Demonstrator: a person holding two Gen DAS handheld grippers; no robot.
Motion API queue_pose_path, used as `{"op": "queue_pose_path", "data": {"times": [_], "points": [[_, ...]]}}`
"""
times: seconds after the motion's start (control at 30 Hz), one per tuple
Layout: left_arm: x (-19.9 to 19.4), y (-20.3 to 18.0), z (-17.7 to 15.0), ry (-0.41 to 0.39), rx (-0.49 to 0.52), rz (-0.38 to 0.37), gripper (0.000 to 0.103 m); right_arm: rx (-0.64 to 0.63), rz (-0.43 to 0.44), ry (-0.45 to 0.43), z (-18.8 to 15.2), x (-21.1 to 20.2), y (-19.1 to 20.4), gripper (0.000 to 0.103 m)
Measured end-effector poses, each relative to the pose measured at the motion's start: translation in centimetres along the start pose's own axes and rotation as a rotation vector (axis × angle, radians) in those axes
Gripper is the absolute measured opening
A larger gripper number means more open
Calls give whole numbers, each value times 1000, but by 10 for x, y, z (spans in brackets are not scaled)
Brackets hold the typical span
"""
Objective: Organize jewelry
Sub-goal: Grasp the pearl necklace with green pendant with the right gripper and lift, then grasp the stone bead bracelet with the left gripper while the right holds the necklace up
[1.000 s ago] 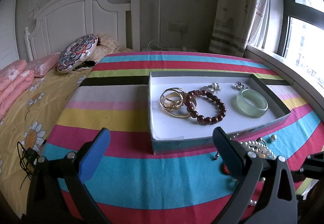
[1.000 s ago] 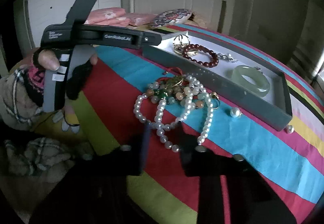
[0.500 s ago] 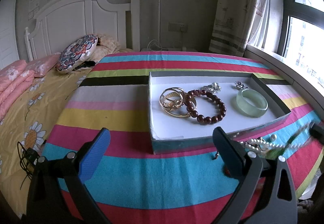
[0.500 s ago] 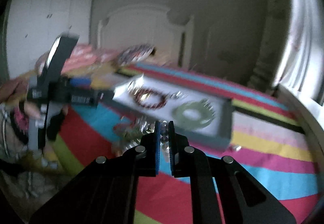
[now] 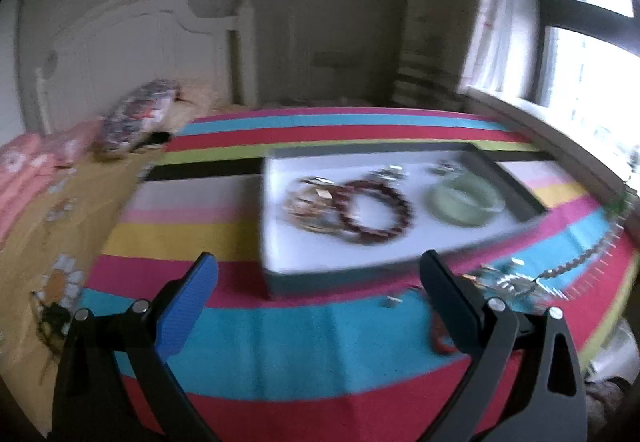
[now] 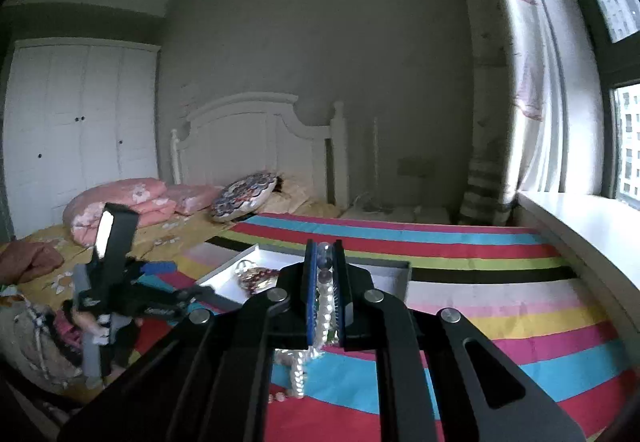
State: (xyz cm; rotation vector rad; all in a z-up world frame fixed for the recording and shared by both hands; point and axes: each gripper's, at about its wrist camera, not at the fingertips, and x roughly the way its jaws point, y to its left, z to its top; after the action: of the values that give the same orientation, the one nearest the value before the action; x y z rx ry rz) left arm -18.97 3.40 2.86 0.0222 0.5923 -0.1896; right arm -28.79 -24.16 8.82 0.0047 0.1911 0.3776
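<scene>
A: Currently, what is the right gripper (image 6: 323, 294) doing?

B: Its blue-padded fingers (image 6: 309, 296) are pressing together on a pearl strand (image 6: 325, 312) — beads are showing in the narrow slot between the pads, and the rest of the strand is hanging down to the striped cloth (image 6: 480, 306). The gripper is sitting raised above the cloth, with the white jewelry tray (image 6: 244, 262) just beyond and left of its tips.

A: And the left gripper (image 5: 320, 296)?

B: Its fingers are standing wide apart and holding nothing. It is pointing at the near wall of the tray (image 5: 320, 274), close in front of it. The left-wrist view is blurring, so fine detail is not readable.

A: What is lying in the tray?

B: Three pieces side by side: gold bangles (image 5: 310, 202) at the left, a dark red bead bracelet (image 5: 374, 212) touching or overlapping them — which one cannot be told — and a pale green jade bangle (image 5: 466, 200) at the right, apart from the bracelet. Small silver pieces (image 5: 394, 173) are lying behind them, too blurred to name.

A: Anything outside the tray?

B: A tangle of beads and metal (image 5: 516, 280) is lying on the cloth just right of the tray's near corner, with a beaded strand (image 5: 592, 252) rising from it toward the right edge.
</scene>
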Motion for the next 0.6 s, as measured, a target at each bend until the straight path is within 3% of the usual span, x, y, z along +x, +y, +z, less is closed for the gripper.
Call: {"op": "queue_pose_path", "data": {"times": [0.1, 0.3, 0.5, 0.57, 0.6], "points": [[-12, -30, -9, -6, 104, -103, 96, 32, -29, 0, -1, 0, -12, 9], [-28, -87, -30, -18, 348, -196, 95, 78, -108, -42, 5, -15, -41, 9], [-13, -118, -39, 59, 444, -274, 77, 122, -162, -52, 4, -23, -65, 9], [-7, -128, -40, 84, 475, -289, 67, 130, -169, -49, 2, -24, -71, 9], [-2, -132, -41, 99, 490, -293, 57, 136, -167, -46, 0, -24, -73, 9]]}}
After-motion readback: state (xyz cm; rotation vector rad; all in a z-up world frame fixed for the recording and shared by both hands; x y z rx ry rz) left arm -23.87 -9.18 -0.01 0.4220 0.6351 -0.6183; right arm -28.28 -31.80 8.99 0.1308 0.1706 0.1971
